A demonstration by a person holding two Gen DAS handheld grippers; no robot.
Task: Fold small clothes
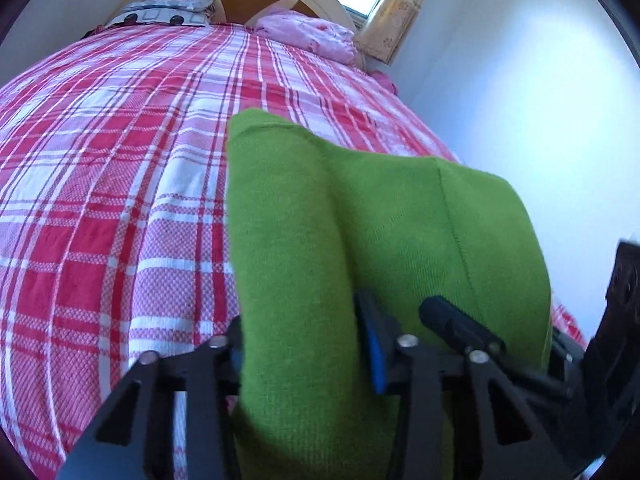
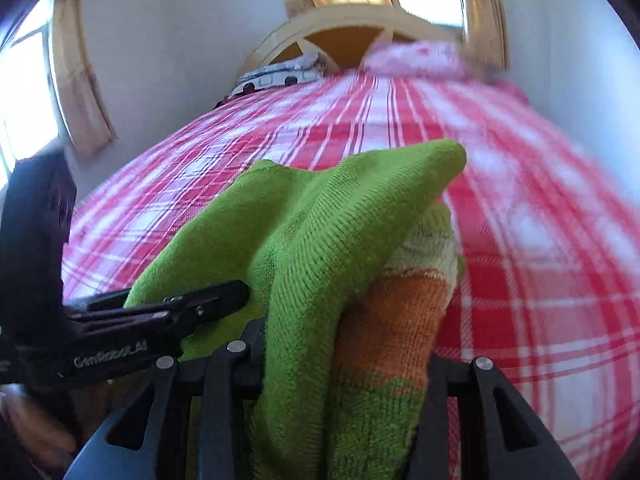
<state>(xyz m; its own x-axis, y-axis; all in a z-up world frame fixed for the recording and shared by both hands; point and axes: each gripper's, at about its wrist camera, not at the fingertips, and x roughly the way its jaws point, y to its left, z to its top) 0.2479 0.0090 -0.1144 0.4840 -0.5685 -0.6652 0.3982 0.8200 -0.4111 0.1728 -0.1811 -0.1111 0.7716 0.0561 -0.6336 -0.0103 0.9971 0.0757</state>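
**Green knit held in both grippers over the bed**

Left wrist view: the left gripper (image 1: pixel 304 344) is clamped on a thick fold of the green knit garment (image 1: pixel 360 220), which runs forward from the fingers over the red plaid bedspread (image 1: pixel 120 180); the right gripper (image 1: pixel 460 324) is close alongside on the right.

Right wrist view: the right gripper (image 2: pixel 344 364) pinches the bunched garment (image 2: pixel 320 220), its orange and cream stripes showing; its long axis points toward the headboard (image 2: pixel 340 28)

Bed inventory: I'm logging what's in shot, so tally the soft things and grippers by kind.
Green knit garment: 1
Pillows: 2, one patterned, one pink
Red plaid bedspread: 1
Grippers: 2, left gripper, right gripper
Total: 6
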